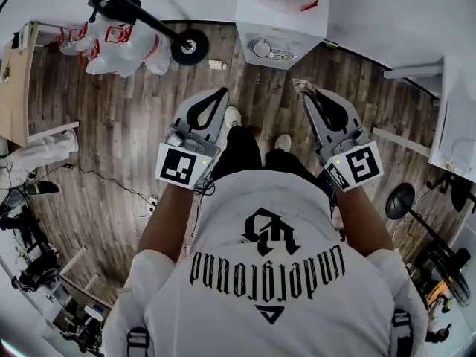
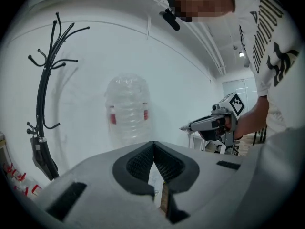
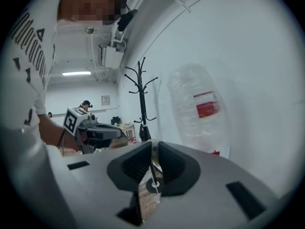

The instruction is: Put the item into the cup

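I hold both grippers out over the wood floor, pointed at a water dispenser (image 1: 282,28). The left gripper (image 1: 221,93) is shut; its pads meet at the tips (image 2: 153,148) with nothing between them. The right gripper (image 1: 303,88) is shut on a small pale tan item (image 1: 299,85) pinched at its tips. In the right gripper view the item (image 3: 153,152) is a thin sliver between the pads, with a fine line hanging below it. A round white-rimmed thing (image 1: 260,48) sits on the dispenser ledge; I cannot tell if it is the cup.
A clear water bottle (image 2: 127,109) (image 3: 198,109) tops the dispenser against a white wall. A black coat stand (image 2: 45,80) (image 3: 141,94) is to the left, its base (image 1: 190,47) on the floor near white plastic bags (image 1: 119,43). White tables (image 1: 454,117) stand to the right.
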Demonstrator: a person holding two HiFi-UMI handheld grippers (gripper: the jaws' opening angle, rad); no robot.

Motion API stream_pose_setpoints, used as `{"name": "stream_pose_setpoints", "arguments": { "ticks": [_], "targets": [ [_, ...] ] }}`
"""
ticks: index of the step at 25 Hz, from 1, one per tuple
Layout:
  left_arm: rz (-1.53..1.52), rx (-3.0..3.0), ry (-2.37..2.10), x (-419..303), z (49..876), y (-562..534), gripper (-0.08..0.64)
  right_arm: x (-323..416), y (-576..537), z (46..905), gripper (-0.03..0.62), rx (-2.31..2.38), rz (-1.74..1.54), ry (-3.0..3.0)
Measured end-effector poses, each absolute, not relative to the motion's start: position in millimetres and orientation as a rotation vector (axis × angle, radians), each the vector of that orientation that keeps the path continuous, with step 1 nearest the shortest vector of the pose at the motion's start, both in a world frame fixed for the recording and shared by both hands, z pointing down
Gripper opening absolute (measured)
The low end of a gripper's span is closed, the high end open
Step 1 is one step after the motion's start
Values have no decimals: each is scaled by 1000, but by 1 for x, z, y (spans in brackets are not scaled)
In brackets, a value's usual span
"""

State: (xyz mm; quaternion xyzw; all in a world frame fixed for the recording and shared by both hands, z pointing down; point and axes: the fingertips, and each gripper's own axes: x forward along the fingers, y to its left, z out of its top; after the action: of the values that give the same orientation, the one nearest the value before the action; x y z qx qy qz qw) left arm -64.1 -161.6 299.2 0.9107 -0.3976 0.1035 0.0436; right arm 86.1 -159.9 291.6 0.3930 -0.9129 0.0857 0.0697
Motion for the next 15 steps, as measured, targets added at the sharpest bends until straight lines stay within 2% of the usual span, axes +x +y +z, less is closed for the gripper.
{"name": "stream_pose_setpoints", "arguments": {
  "ticks": [15],
  "targets": [
    [392,2708,-1092,-96,422,-226,8,38,-240,469,49,1133,430,-2554]
  ]
}}
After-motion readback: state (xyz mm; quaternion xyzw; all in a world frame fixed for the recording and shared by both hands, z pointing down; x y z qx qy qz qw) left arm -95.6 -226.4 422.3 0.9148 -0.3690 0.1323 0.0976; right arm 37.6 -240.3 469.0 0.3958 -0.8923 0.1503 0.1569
